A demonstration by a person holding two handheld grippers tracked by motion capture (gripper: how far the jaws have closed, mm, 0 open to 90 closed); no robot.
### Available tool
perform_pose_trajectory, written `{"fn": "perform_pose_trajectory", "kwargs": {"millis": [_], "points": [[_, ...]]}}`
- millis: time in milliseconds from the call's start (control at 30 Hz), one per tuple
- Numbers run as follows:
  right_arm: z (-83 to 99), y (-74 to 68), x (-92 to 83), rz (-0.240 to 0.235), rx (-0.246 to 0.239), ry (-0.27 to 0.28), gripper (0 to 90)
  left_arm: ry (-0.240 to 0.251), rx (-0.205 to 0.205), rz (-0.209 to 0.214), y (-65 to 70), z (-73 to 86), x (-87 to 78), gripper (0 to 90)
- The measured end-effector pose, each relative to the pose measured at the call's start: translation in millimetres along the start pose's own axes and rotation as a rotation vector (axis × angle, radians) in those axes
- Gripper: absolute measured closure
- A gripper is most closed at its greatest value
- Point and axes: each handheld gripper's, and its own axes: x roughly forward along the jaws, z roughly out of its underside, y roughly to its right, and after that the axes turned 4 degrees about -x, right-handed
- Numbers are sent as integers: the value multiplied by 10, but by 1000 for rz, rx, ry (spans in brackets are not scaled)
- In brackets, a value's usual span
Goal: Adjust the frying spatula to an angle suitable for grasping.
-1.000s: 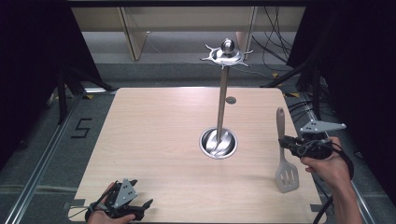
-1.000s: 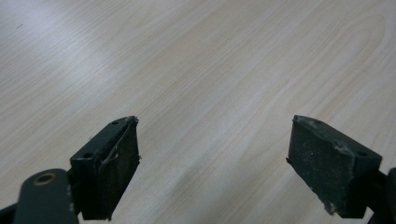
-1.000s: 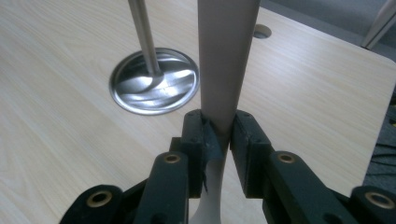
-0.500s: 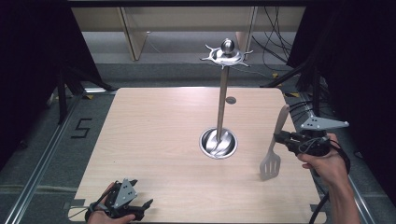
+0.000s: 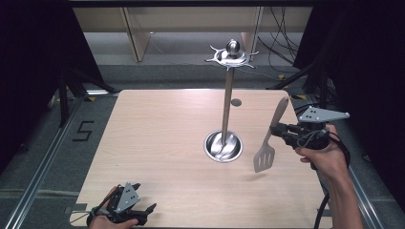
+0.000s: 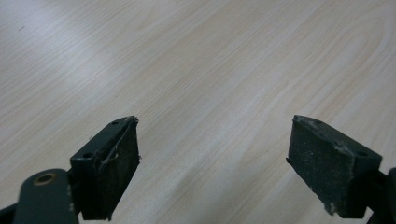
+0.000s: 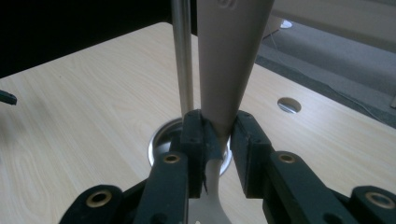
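A slotted spatula (image 5: 267, 145) with a pale handle and metal blade hangs in the air at the table's right side, blade down. My right gripper (image 5: 278, 130) is shut on the spatula handle (image 7: 227, 70), just above the blade's neck. A metal utensil stand (image 5: 227, 95) rises from a round steel base (image 5: 223, 146) at the table's middle, with a hooked crown (image 5: 231, 54) on top. In the right gripper view the stand pole (image 7: 182, 56) rises just behind my jaws. My left gripper (image 5: 143, 212) rests at the table's front left edge, open, with bare wood between its fingers (image 6: 109, 170).
The wooden table (image 5: 157, 138) has a round cable hole (image 5: 236, 102) behind the stand. Dark curtains flank both sides. Cables lie on the floor at the back right, and a rail with a "5" mark (image 5: 82, 131) runs along the left.
My right gripper has lifted the spatula off the table and carried it left, toward the stand, tilting it. The left gripper has stayed put.
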Motion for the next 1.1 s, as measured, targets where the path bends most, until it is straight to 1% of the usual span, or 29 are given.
{"fn": "perform_pose_trajectory", "kwargs": {"millis": [33,67,100,133,167,200,233,267,300,367,400,433,467,500,533,633,667,767,833,867,900,933,967,1000,1033,1067,1100], "points": [[-48,-15,4,-16,-2,-14,761,6,-7,4,4,0,-1,159],[-111,-30,15,-23,-17,-20,761,5,-8,4,2,0,-6,159],[-111,-30,15,-23,-17,-20,761,5,-8,4,2,0,-6,159],[-181,-53,39,-31,-22,-15,761,5,-9,4,2,-1,-7,159],[-199,-65,55,-23,-24,-2,761,6,-6,4,3,-1,-7,158],[-220,-70,66,-24,-30,7,761,8,-8,5,4,-1,-7,159],[-256,-79,72,-27,-35,4,761,8,-8,4,4,-2,-7,159],[-286,-81,72,-42,-42,-5,761,7,-6,3,5,-2,-7,159],[-309,-83,91,-41,-55,10,761,8,-5,4,6,-2,-5,159],[-331,-104,105,-36,-48,20,761,8,-6,5,8,-2,-4,159],[-385,-111,131,-41,-66,33,761,8,-7,5,9,-2,-4,159],[-385,-111,131,-41,-66,33,761,8,-7,5,9,-2,-4,159],[-446,-135,146,-63,-61,19,761,7,-6,4,7,-2,-6,159],[-463,-148,162,-58,-57,31,761,7,-5,3,5,-2,-8,159],[-494,-142,161,-74,-69,16,761,7,-5,1,4,-2,-8,159],[-541,-160,176,-77,-69,19,761,7,-5,2,5,-2,-8,159],[-584,-169,191,-76,-73,29,761,1,5,3,2,-4,-8,159],[-628,-165,193,-85,-74,21,761,4,1,1,2,-4,-9,159],[-658,-170,209,-78,-73,29,761,9,-4,3,4,-4,-10,159],[-684,-154,227,-66,-87,43,761,3,3,0,2,-4,-8,159],[-698,-152,219,-78,-83,26,760,3,4,0,2,-4,-7,159],[-711,-158,234,-78,-77,39,761,2,5,1,2,-4,-7,159],[-718,-161,230,-77,-72,35,760,5,0,2,2,-4,-6,159],[-737,-159,230,-88,-71,28,760,8,-7,4,4,-3,-7,159],[-748,-155,245,-75,-81,42,761,8,-7,4,4,-3,-7,159],[-748,-155,245,-75,-81,42,761,7,-5,3,4,-2,-6,159],[-778,-160,241,-77,-73,27,761,8,-5,5,6,-3,-6,159]]}}
